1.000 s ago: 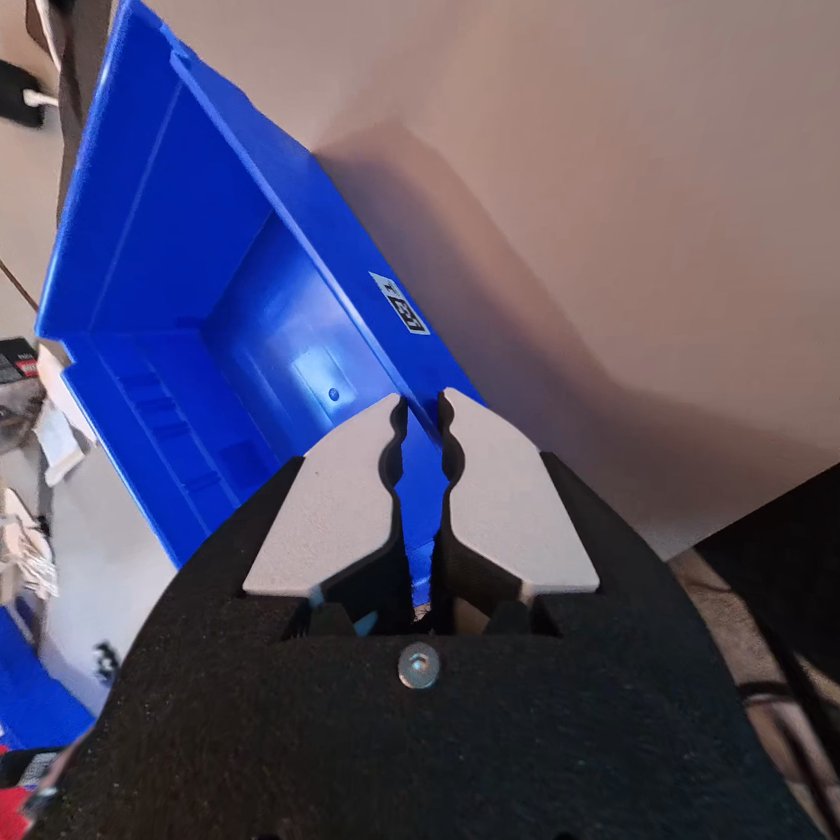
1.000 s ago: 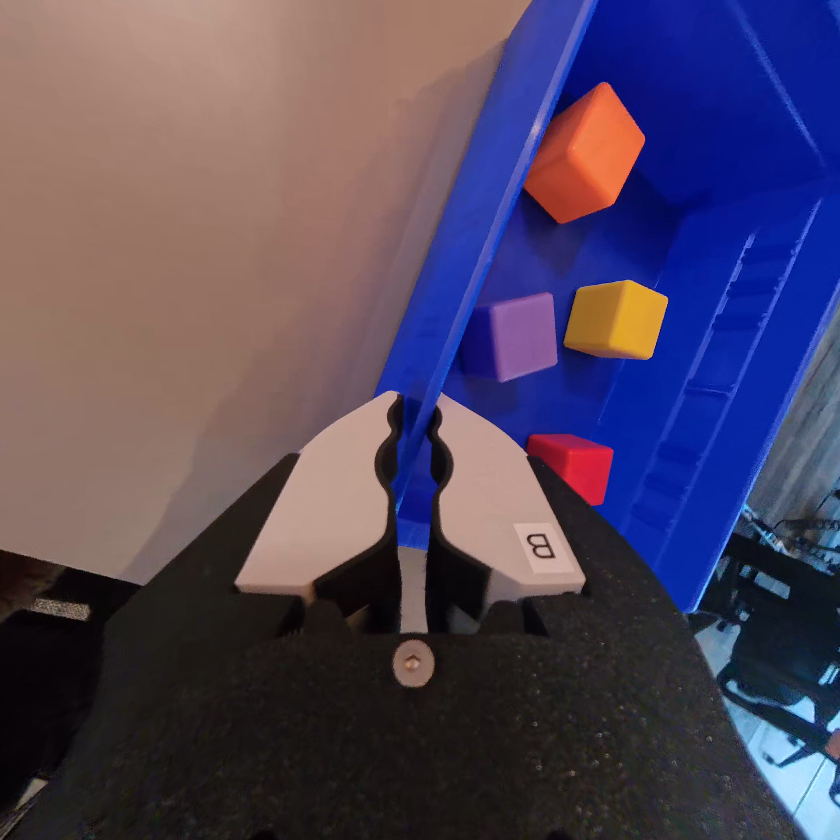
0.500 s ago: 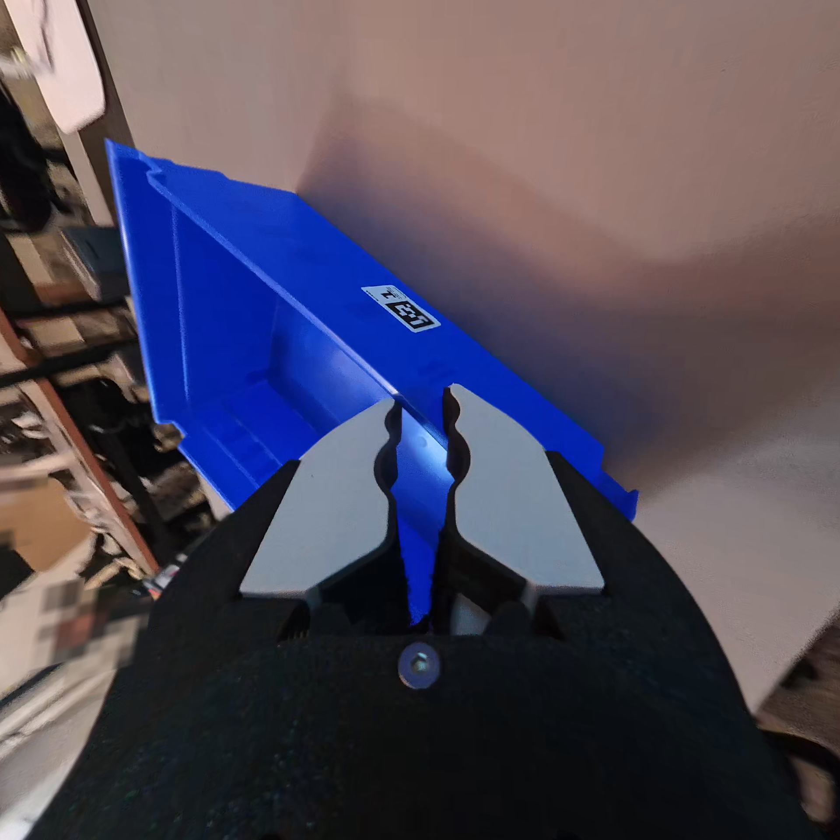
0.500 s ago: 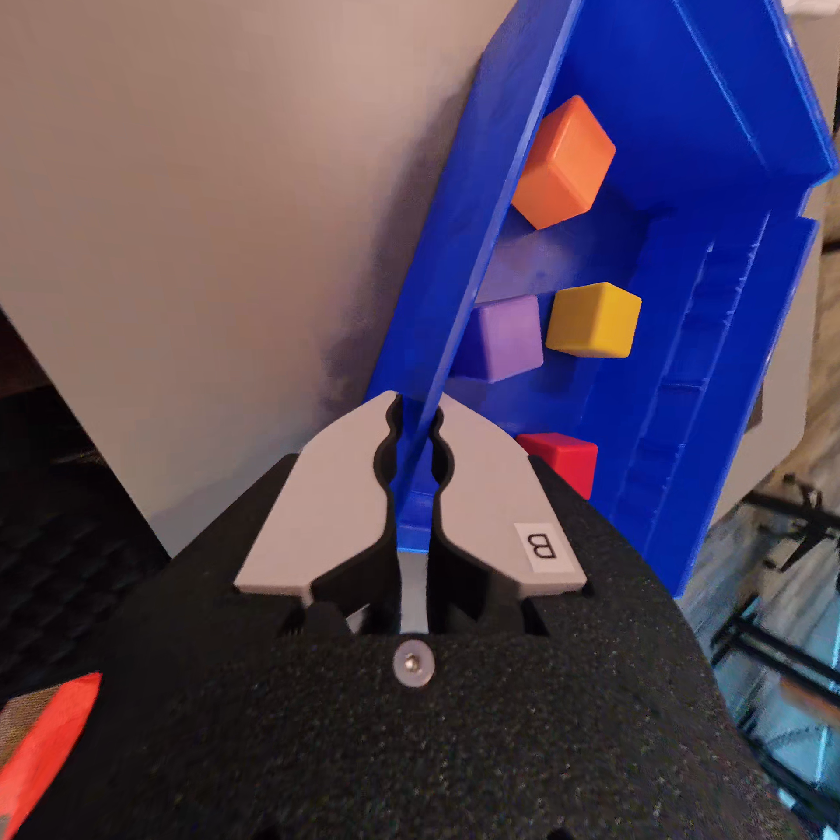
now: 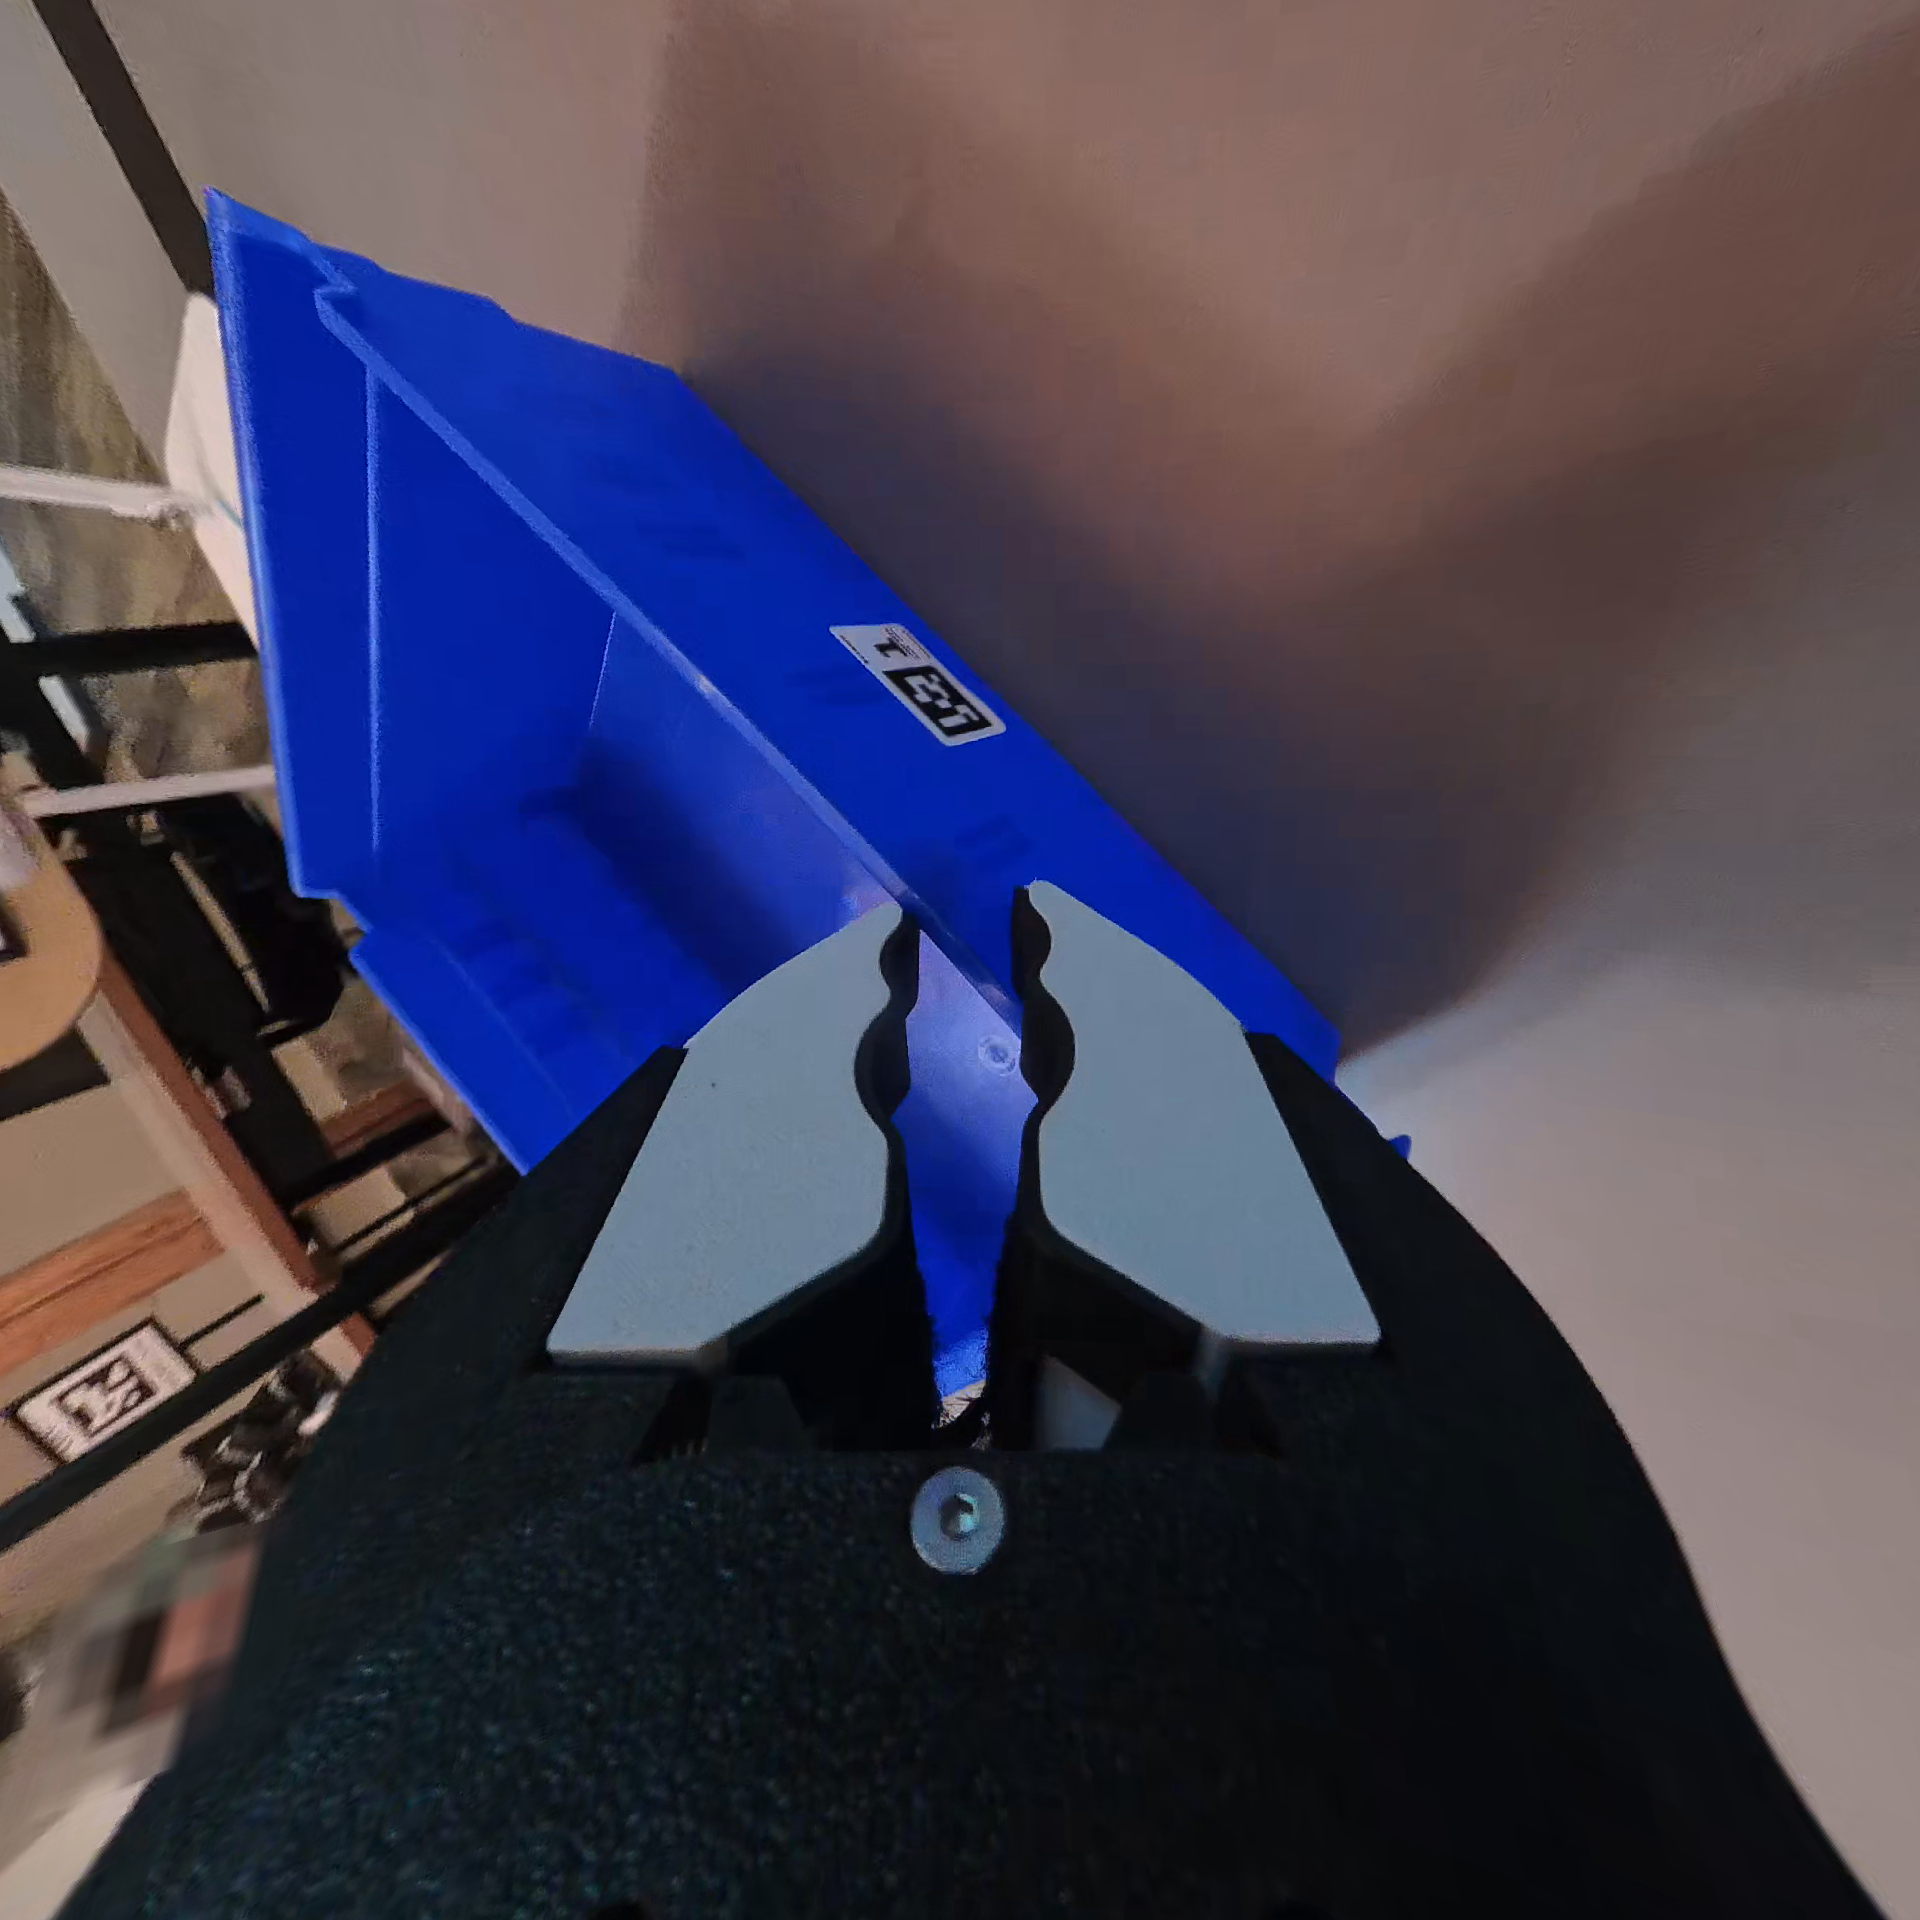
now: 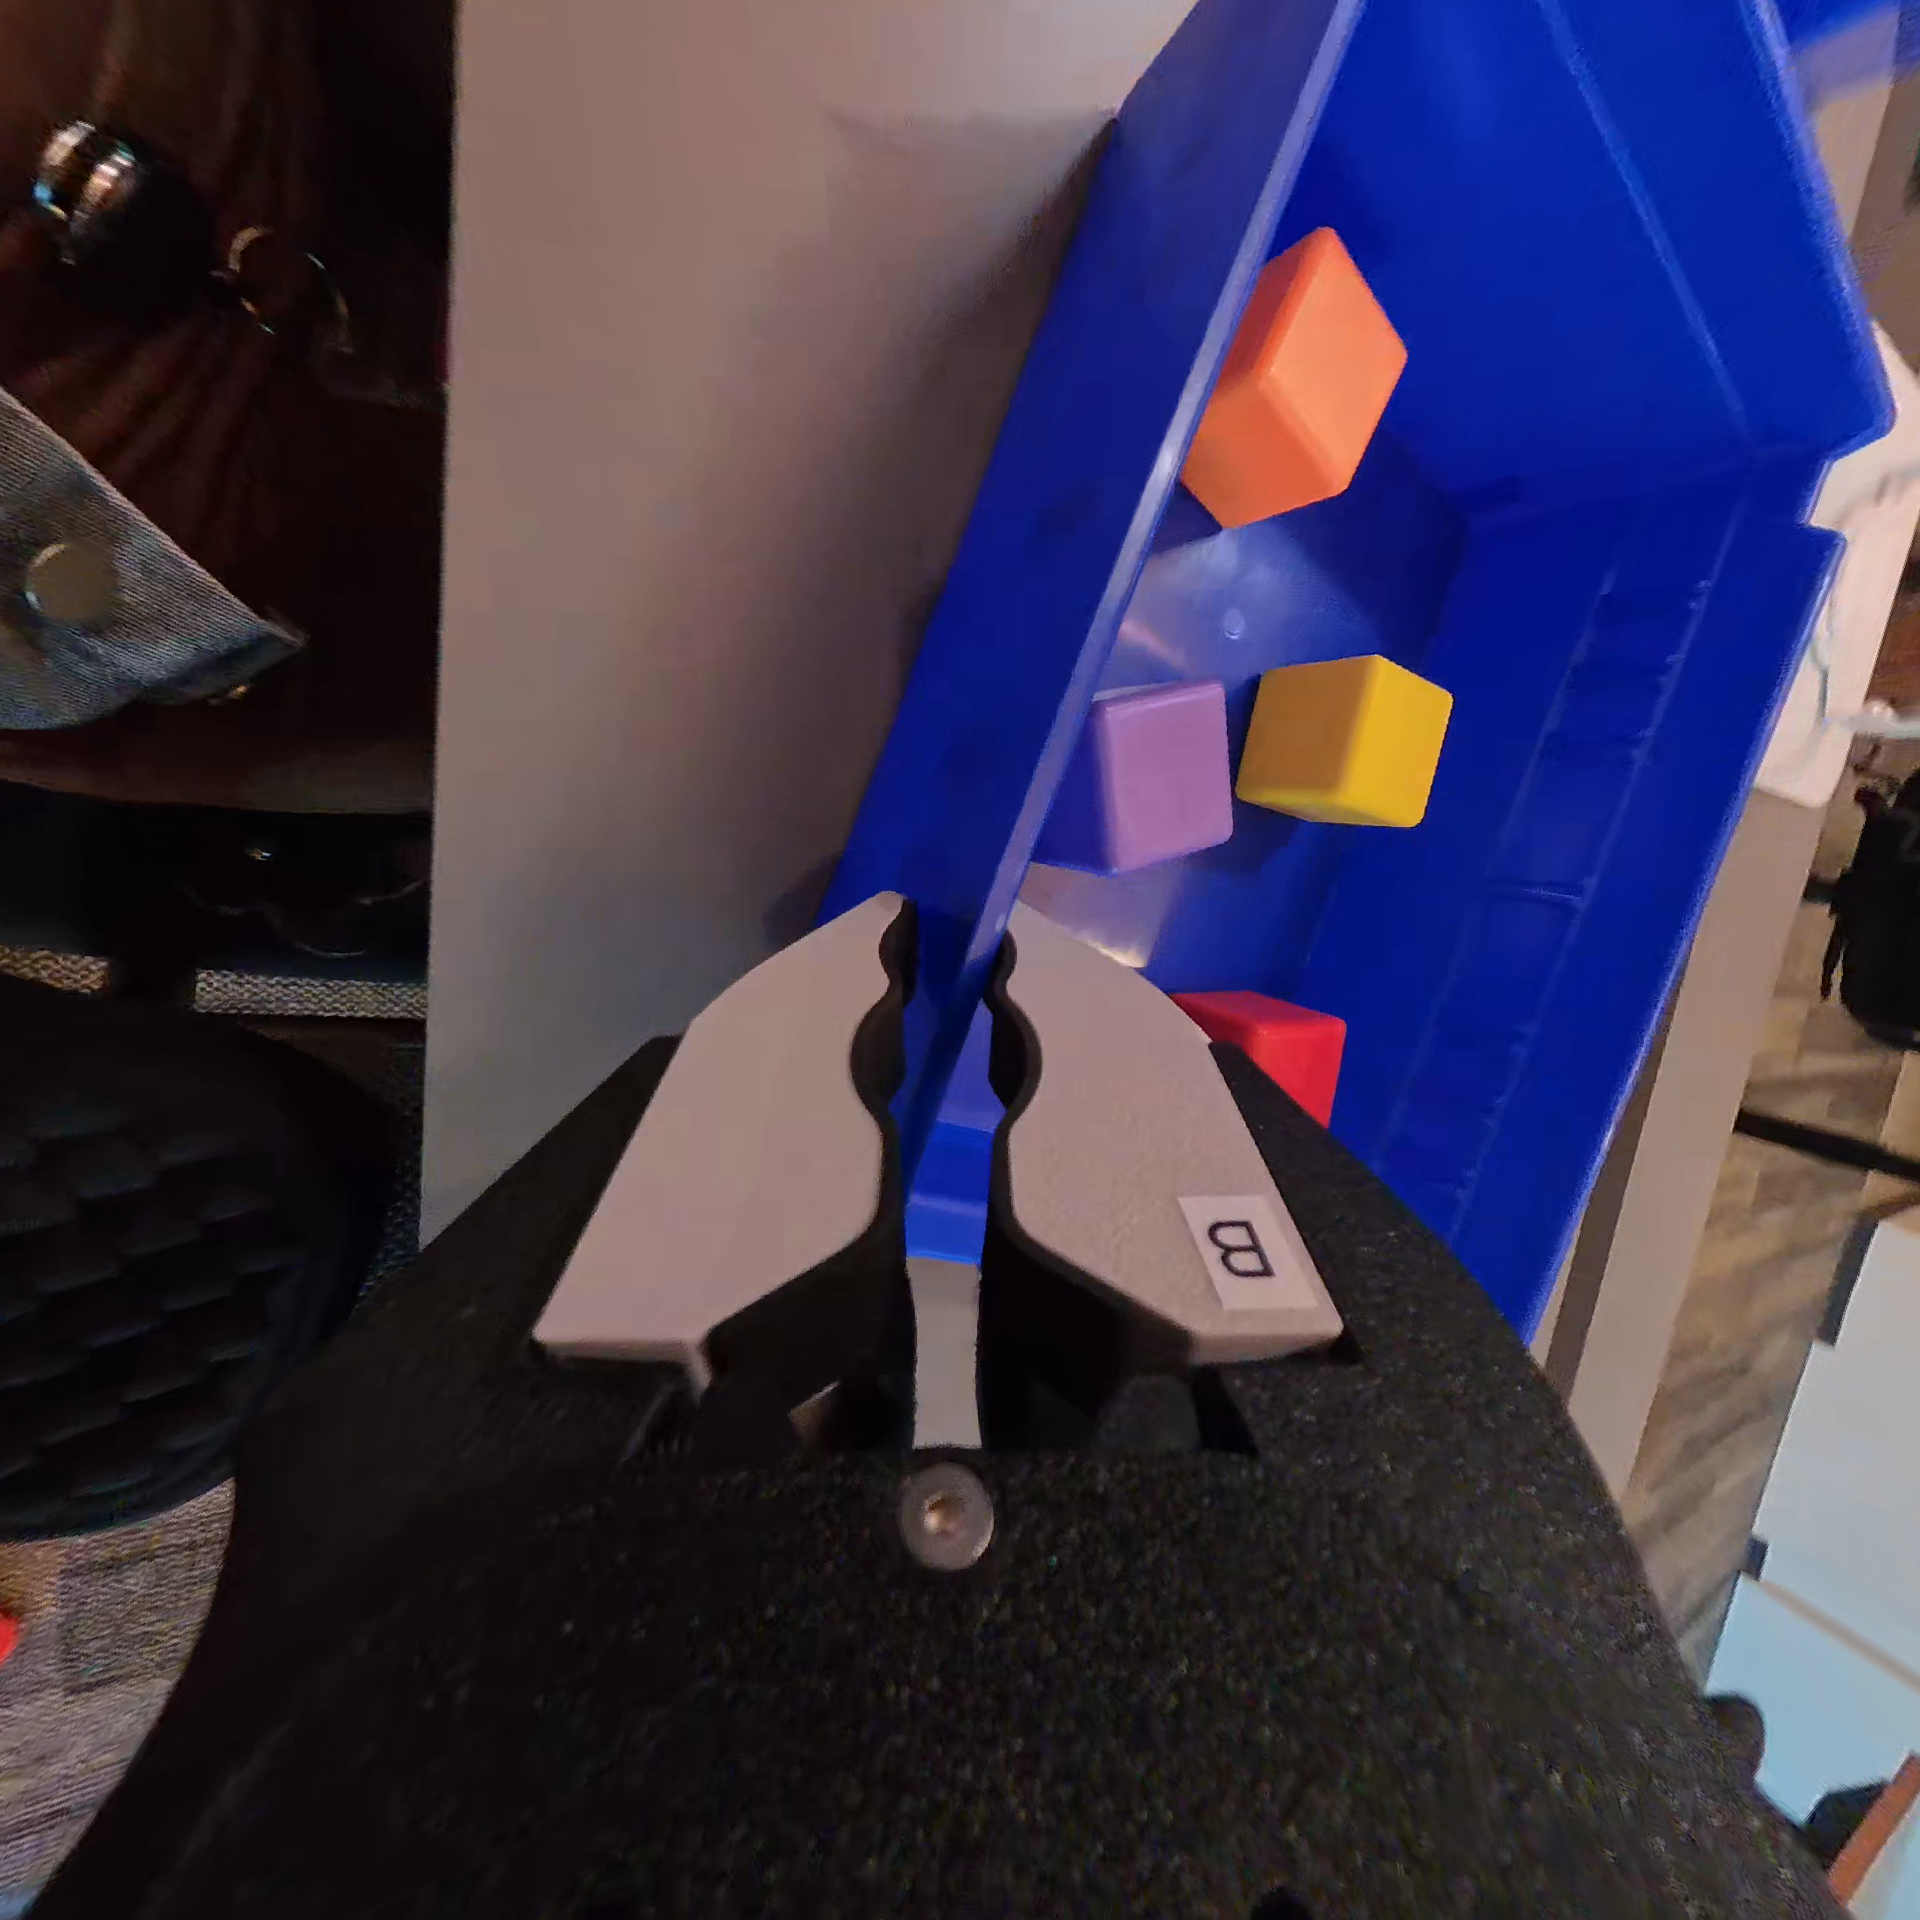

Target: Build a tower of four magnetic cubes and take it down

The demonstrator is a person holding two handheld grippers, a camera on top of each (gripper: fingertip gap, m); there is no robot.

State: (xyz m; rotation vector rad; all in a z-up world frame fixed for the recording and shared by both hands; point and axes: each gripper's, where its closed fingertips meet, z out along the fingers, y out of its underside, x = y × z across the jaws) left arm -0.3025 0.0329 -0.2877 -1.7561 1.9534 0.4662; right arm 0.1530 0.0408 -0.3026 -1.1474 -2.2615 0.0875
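The right gripper (image 6: 951, 940) is clamped on the near wall of a blue bin (image 6: 1621, 343), its grey fingers (image 6: 1101, 1101) either side of the thin rim. The left gripper (image 5: 961, 925) straddles the same bin's wall (image 5: 831, 582) at another spot; the rim runs between its fingers, but a sliver of gap shows on one side, so whether it truly pinches cannot be told.

Just past the right fingertips, inside the bin, lies a red cube (image 6: 1273, 1039), partly hidden. Beyond it sit a purple cube (image 6: 1158, 774) against the gripped wall and a yellow cube (image 6: 1345, 738) just beside it. Farthest in is an orange cube (image 6: 1299, 379), turned corner-on. All four rest loose on the bin floor, none stacked. Behind the bin spreads a pale tabletop (image 6: 675, 520).

The cubes look like small, light, rigid plastic with smooth faces, probably a little slippery. Each is best taken across two opposite flat faces, not the corners. Their magnets will likely snap neighbours together, so the purple and yellow pair may lift as one.
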